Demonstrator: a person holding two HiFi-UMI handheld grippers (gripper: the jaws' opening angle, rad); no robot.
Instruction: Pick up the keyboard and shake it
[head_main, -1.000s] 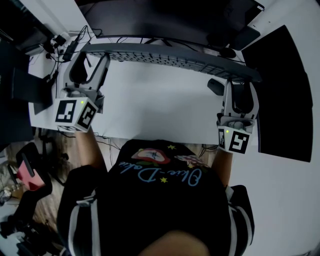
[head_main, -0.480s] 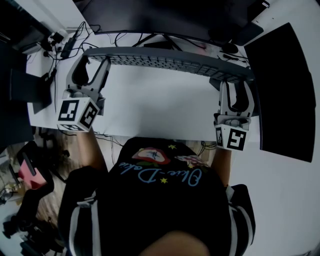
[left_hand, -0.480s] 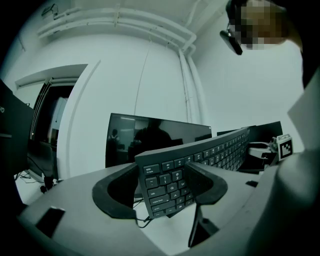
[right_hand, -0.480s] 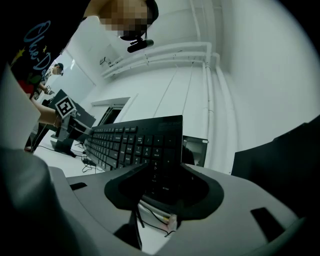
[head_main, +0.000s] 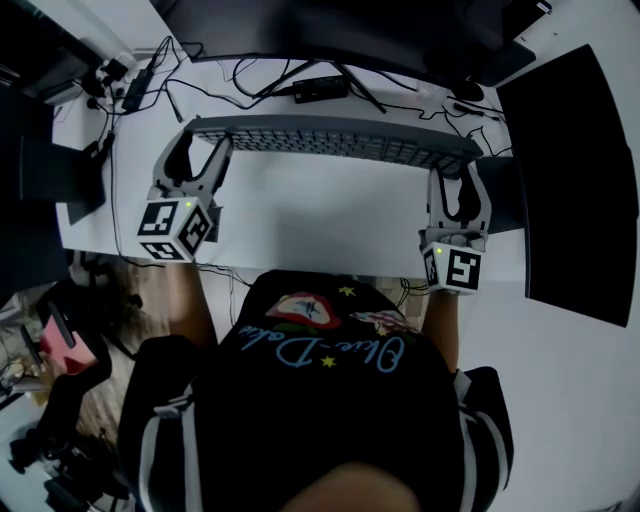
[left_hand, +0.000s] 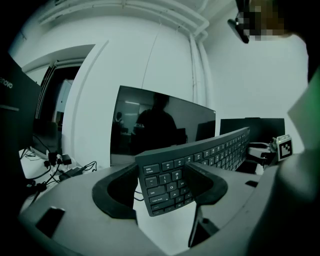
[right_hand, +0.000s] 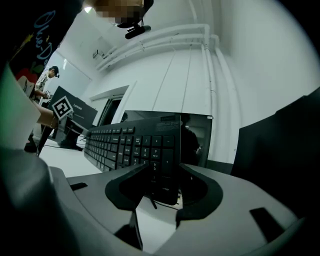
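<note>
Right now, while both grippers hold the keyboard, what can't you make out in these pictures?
Head view: key legends on the keyboard are too small to read.
Head view: the monitor is cut off by the top edge.
Head view: the person's torso hides part of the table's near edge.
Right gripper view: the label on the keyboard's top corner is too small to read.
All views: the keyboard's underside faces away.
</note>
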